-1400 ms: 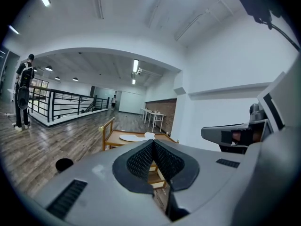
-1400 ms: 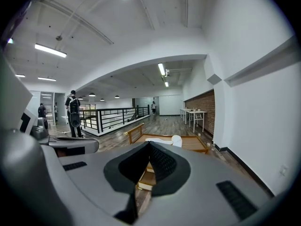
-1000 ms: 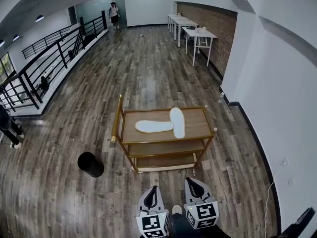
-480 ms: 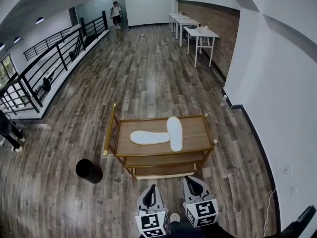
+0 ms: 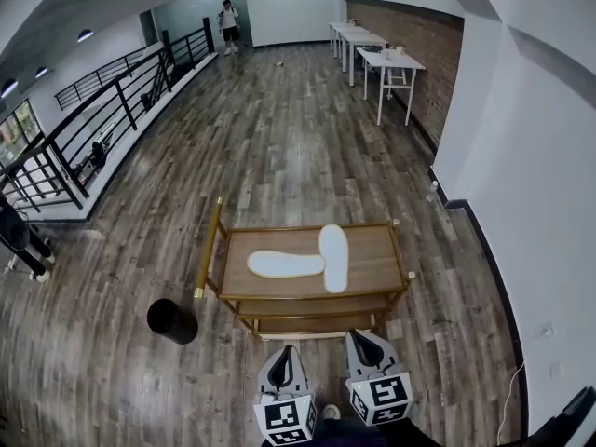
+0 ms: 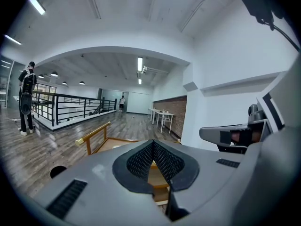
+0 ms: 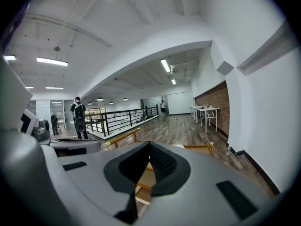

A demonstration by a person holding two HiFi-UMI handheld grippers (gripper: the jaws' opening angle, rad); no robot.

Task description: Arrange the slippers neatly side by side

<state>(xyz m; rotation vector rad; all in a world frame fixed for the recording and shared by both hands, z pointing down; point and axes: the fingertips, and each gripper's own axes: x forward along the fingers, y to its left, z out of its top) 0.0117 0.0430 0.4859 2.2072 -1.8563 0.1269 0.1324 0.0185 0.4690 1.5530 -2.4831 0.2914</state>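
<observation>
Two white slippers lie on the top shelf of a wooden cart [image 5: 372, 240] with gold rails. One slipper [image 5: 284, 264] lies crosswise, the other [image 5: 334, 257] points away from me, and its side touches the first one's toe end, forming an L. My left gripper [image 5: 285, 358] and right gripper [image 5: 364, 344] are held low at the near edge of the head view, short of the cart, both shut and empty. In the left gripper view the jaws [image 6: 152, 143] meet at the tip; in the right gripper view the jaws [image 7: 149, 144] meet too.
A black round bin [image 5: 172, 321] stands on the wood floor left of the cart. A black railing [image 5: 112, 110] runs along the left side. White tables [image 5: 386, 63] stand by the brick wall at the far right. A person [image 5: 228, 15] stands far back, another [image 5: 19, 236] at the left edge.
The head view has shifted a little, so the cart sits slightly lower and more to the right in it. The slippers keep their places on the shelf. Both grippers stay shut.
</observation>
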